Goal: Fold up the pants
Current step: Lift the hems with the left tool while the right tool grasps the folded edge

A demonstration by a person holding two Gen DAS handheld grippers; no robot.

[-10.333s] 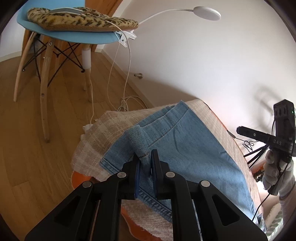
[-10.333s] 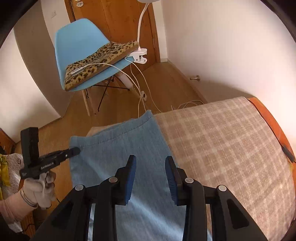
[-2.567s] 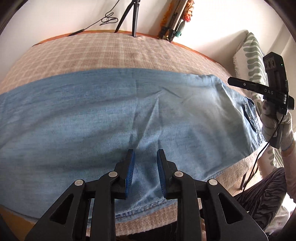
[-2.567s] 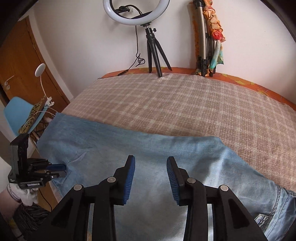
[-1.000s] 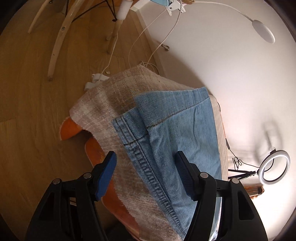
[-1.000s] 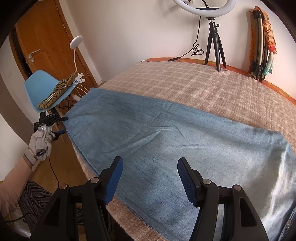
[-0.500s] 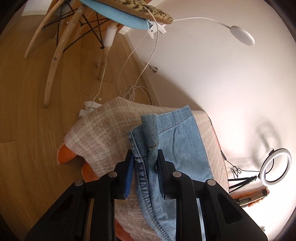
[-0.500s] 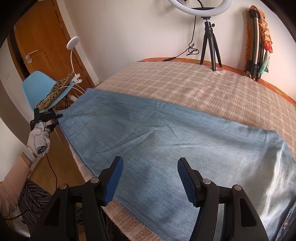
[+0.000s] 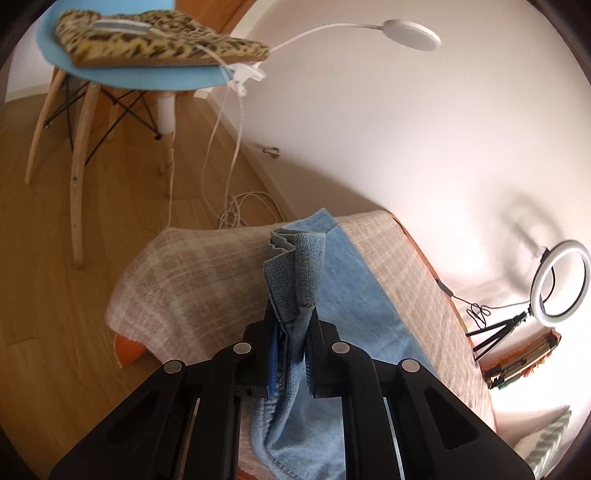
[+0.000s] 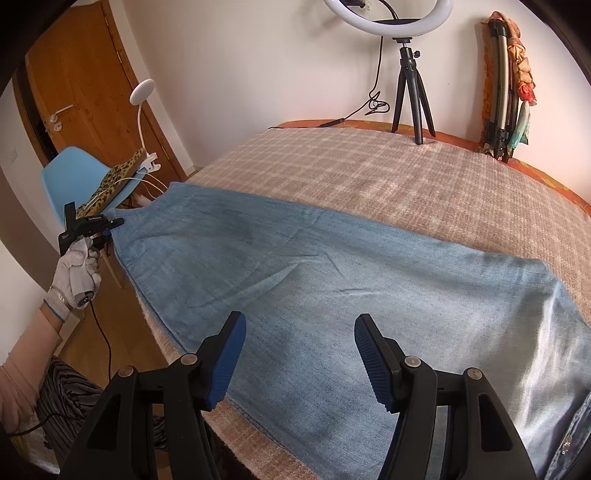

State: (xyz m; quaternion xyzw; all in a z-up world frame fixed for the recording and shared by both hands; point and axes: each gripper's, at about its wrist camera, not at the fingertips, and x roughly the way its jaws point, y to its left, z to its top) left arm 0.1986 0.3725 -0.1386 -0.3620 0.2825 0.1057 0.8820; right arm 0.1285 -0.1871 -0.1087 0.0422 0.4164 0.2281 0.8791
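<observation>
Light blue denim pants (image 10: 332,280) lie flat across a plaid-covered bed (image 10: 369,173), leg ends toward the left. In the left wrist view my left gripper (image 9: 291,332) is closing its jaws on the leg hem (image 9: 299,273), which stands bunched up between the pads, lifted off the blanket (image 9: 192,280). From the right wrist view that gripper (image 10: 110,225) sits at the far left corner of the pants, held by a gloved hand (image 10: 77,273). My right gripper (image 10: 300,321) hovers open over the near edge of the pants, mid-length, with nothing between its fingers.
A blue chair (image 9: 147,77) with a leopard cushion and a white clip lamp (image 9: 410,35) stands beyond the bed's corner. Cables (image 9: 236,210) lie on the wood floor. A ring light on a tripod (image 10: 410,74) stands at the bed's far edge.
My left gripper has shut on the leg hem and raised it, so the denim now bunches upright between the pads. The right gripper has stayed in place.
</observation>
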